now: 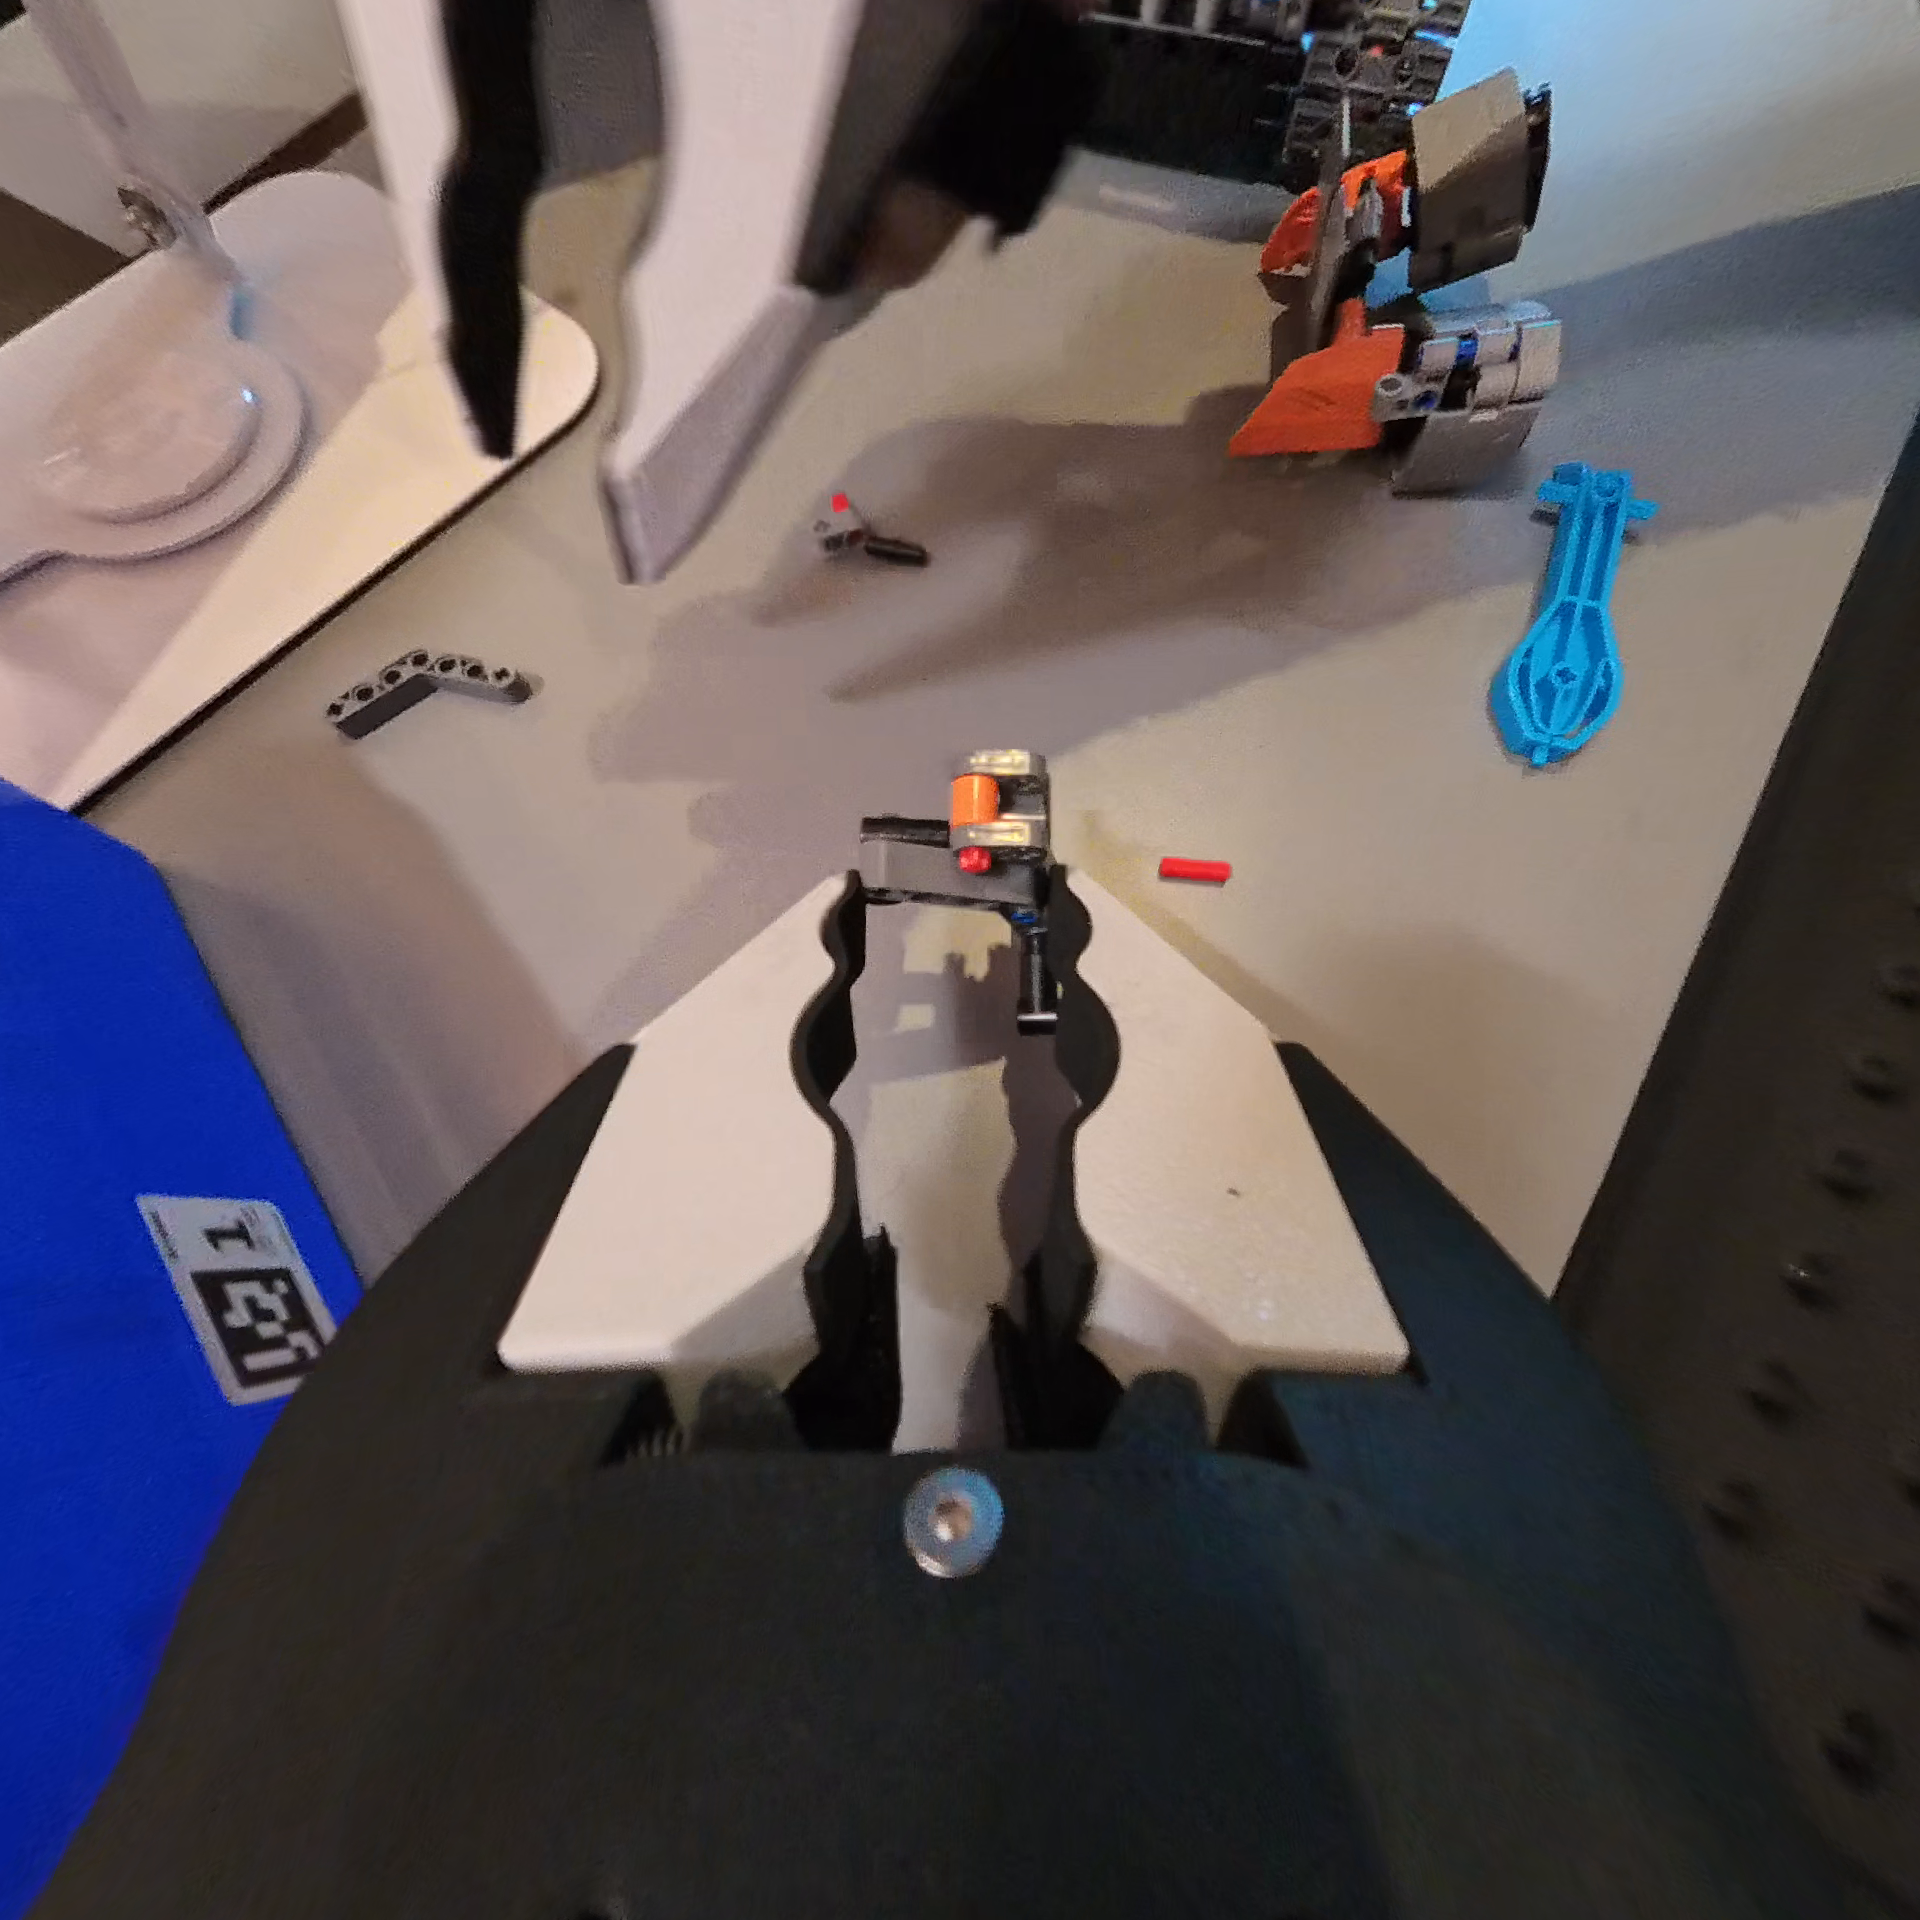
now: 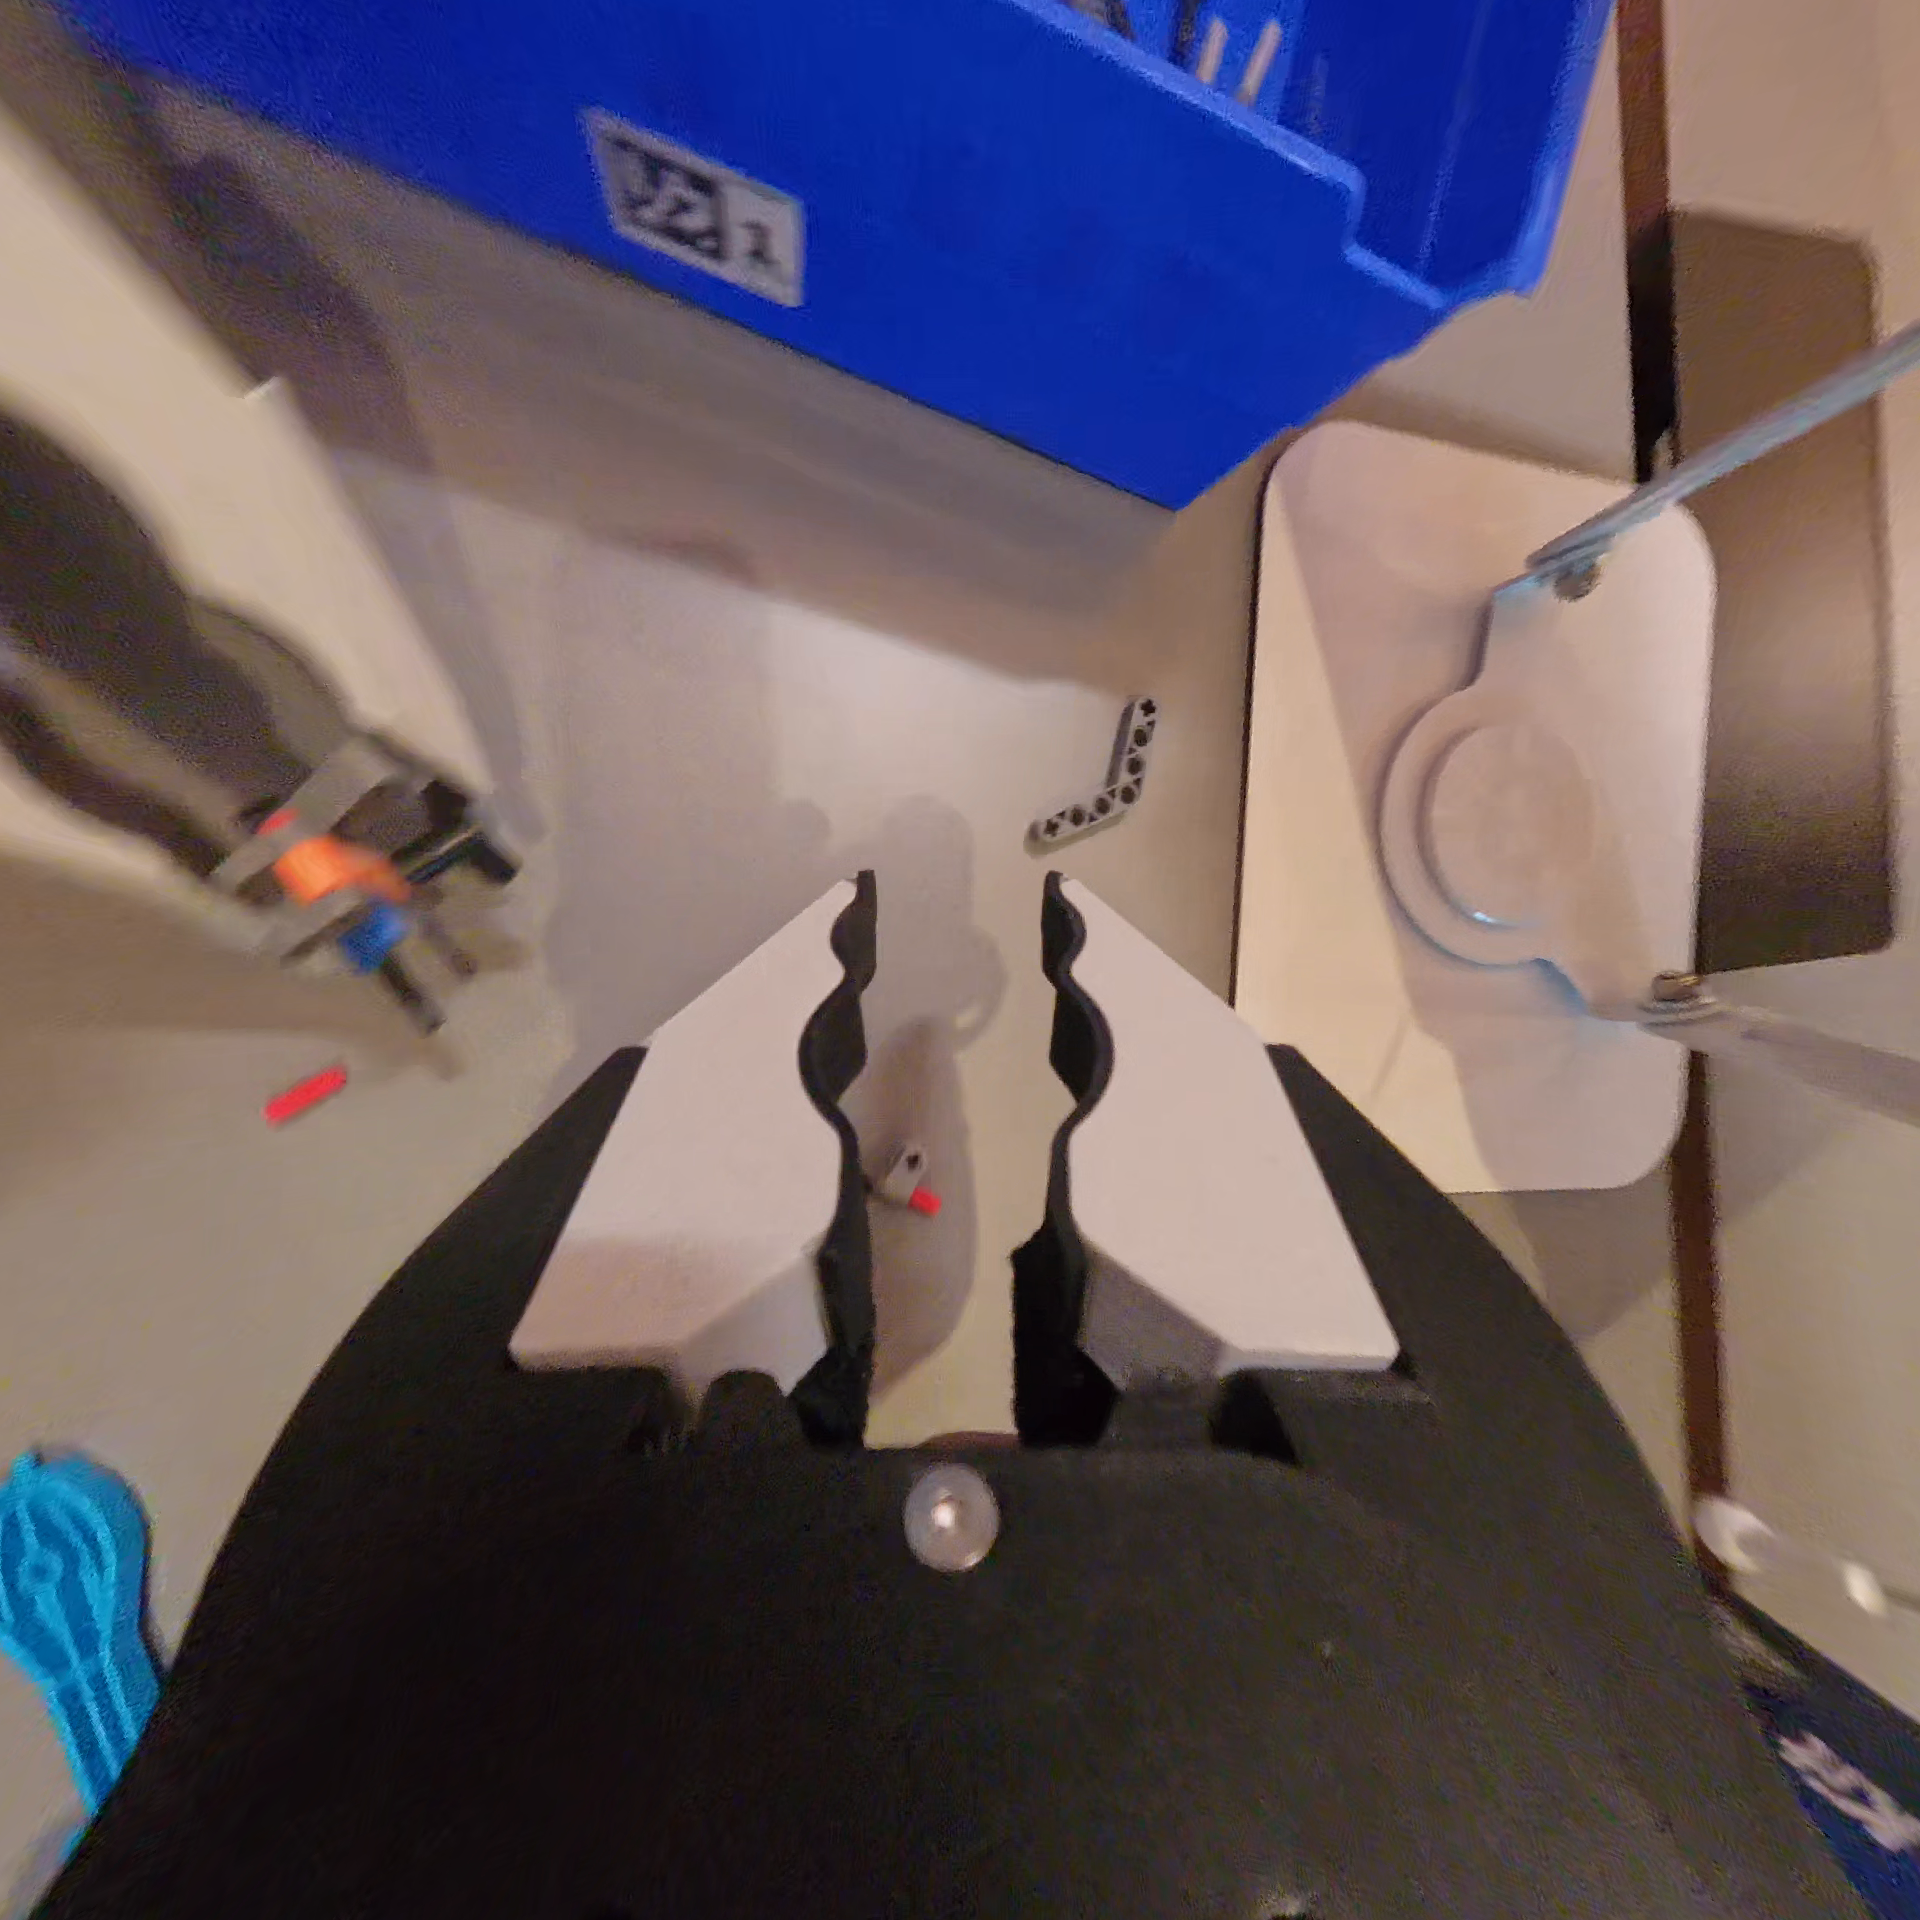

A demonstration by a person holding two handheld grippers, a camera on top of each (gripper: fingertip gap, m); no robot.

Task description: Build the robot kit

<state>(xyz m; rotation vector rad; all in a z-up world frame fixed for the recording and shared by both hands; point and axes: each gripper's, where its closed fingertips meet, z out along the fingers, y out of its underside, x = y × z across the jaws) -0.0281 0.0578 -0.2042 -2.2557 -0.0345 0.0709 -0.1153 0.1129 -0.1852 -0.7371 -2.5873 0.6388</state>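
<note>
Left wrist view shows the left gripper (image 1: 956, 883), its white fingers with wavy black pads, pinching a small plastic building-brick assembly (image 1: 971, 842) at the very fingertips. That assembly is a dark grey beam topped by an orange bush and a light grey connector, with a red pin end and a thin black axle hanging down between the fingers. It sits above a pale beige tabletop (image 1: 1351, 987).

Judging by its build, the assembly is light and rigid, but its press-fit joints could pull apart under twisting; the dark grey beam looks the soundest place to hold, not the dangling axle.

On the table near it lie a short red plastic pin (image 1: 1195, 870), a dark grey angled beam with holes (image 1: 431, 686) and a flat bright blue plastic tool (image 1: 1564, 623). Farther off stands a larger orange and grey brick model (image 1: 1392, 312). A blue plastic bin (image 1: 125, 1039) with a white sticker sits at the left.

Right wrist view shows the right gripper (image 2: 958, 883) spread and empty, hovering over a tiny grey connector with a red pin (image 2: 906, 1179) on the table. A clear stand on a white base (image 2: 1475, 831) lies to its right.
</note>
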